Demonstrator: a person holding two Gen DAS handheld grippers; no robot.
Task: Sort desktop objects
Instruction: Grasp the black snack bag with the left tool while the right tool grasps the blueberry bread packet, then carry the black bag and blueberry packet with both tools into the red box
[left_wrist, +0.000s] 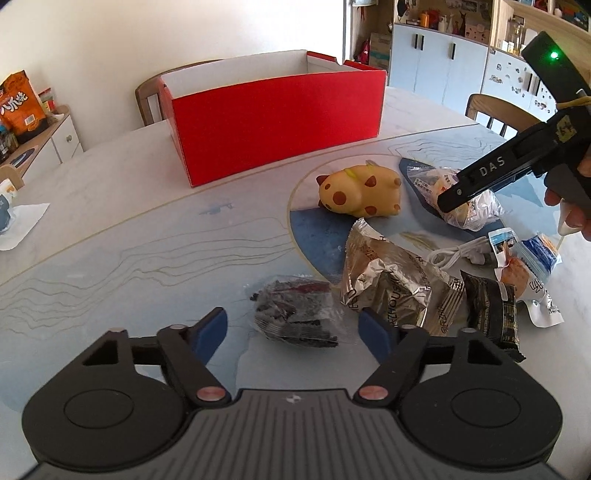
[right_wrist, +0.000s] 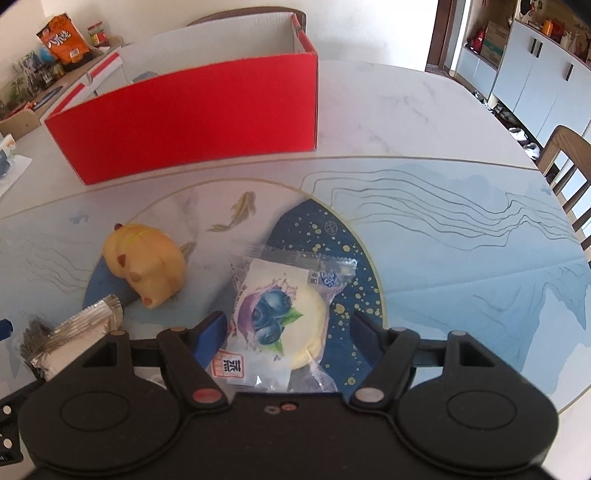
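1. Marble-look surface (right_wrist: 388, 110) with a blue wave and fish print carries everything, in a lived-in room with pale cabinets and wooden chairs around it.

2. Right gripper (right_wrist: 290, 332) has its fingers spread wide, one on each side of the blueberry bun packet (right_wrist: 275, 317), which lies flat on the dark speckled patch of the print; neither finger visibly touches the wrap.

3. That packet looks light and soft: a round bun inside loose, glossy film that is likely slippery and will crumple. I would close across the bun's body rather than on the crimped ends (a gentle squeeze, or the bun flattens).

4. Left gripper (left_wrist: 295, 332) is likewise open, its blue-padded fingers flanking a small clear bag of dark pieces (left_wrist: 295, 314) on the surface, with no contact to be seen. It looks light and floppy, so a pinch through its bulk seems best.

5. Beside it lie a crinkled silver foil packet (left_wrist: 395, 291), a dark wrapped snack (left_wrist: 491, 314), a white cable (left_wrist: 458, 253) and a blue-and-white packet (left_wrist: 532, 266).

6. Further out sits a yellow spotted squishy toy (left_wrist: 360, 194), probably soft and springy.

7. Beyond, well apart from the clutter, stands the open red box (left_wrist: 273, 125), the likely destination; whether anything lies inside cannot be told.
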